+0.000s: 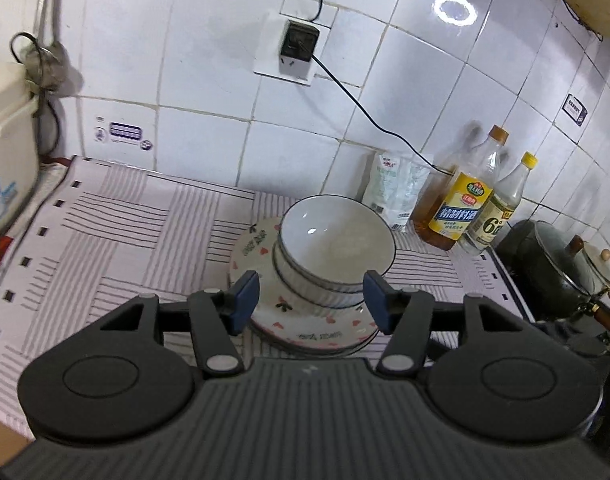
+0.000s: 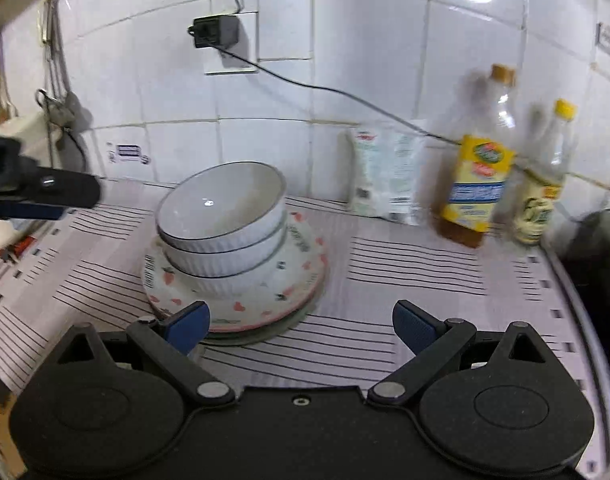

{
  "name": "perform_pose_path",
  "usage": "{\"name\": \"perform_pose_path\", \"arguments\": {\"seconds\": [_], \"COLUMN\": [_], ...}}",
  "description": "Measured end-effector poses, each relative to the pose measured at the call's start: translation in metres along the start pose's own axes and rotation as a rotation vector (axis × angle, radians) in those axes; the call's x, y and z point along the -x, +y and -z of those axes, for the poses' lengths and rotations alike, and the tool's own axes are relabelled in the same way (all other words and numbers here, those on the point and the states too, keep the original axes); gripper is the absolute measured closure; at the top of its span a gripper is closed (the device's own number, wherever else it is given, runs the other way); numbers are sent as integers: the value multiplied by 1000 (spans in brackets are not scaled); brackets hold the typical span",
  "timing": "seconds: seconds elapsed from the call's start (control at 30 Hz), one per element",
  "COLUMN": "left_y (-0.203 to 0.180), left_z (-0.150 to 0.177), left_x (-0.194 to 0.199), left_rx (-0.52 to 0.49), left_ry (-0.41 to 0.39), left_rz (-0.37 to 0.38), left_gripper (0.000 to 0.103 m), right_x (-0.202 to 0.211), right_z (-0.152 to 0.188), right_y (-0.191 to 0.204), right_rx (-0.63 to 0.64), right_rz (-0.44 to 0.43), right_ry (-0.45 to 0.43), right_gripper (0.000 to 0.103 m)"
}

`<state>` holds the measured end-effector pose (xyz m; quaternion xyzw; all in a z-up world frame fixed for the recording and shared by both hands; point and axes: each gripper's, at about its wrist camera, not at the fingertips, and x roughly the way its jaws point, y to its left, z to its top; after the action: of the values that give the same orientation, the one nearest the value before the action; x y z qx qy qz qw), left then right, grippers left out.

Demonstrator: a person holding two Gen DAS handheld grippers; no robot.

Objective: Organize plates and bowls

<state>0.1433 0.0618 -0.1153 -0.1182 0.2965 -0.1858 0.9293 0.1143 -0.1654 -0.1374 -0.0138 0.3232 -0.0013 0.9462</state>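
At the far left of the left wrist view a cream appliance [image 1: 5, 140] stands at the edge of the counter [image 1: 117, 232], which is covered by a striped cloth. Near the middle of the counter sits the stack: white ribbed bowls [image 1: 337, 248] with dark rims, nested mouth-up, resting on the plates [image 1: 265, 240] with pink hearts. The plates lie flat, and the top bowl tilts slightly toward the wall. How many plates lie under the bowls is hard to tell; the edges suggest two or more.

The left tool [image 1: 311, 300] hangs just in front of the stack, its blue pads spread wide to either side of the lower bowl and touching nothing. In the right wrist view the right tool [image 2: 301, 326] is also spread, empty, low over the cloth, with its left pad just in front of the plate rim.

Right of the stack, against the tiled wall, stand a white bag [image 1: 393, 188], then two bottles with yellow labels [image 1: 461, 208], and at the far right a dark pot [image 1: 557, 264] with a glass lid.
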Motion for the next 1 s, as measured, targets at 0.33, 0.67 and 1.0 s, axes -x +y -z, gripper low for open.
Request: {"name": "perform_pose_path", "arguments": {"seconds": [0.33, 0.67, 1.0], "left_y": [-1, -13, -11], "left_z": [5, 10, 12], "left_x": [50, 80, 102], "left_rx": [-2, -57, -64], "left_ry": [-18, -1, -34], "left_rz": [-54, -170, -232], "left_gripper": [24, 3, 3], "right_x": [53, 101, 129], "right_z": [-11, -23, -24], "right_y": [-4, 6, 6], "right_rx": [-56, -75, -99], "right_rz": [80, 120, 162], "right_ry": [32, 78, 90], "right_gripper": [2, 2, 2]}}
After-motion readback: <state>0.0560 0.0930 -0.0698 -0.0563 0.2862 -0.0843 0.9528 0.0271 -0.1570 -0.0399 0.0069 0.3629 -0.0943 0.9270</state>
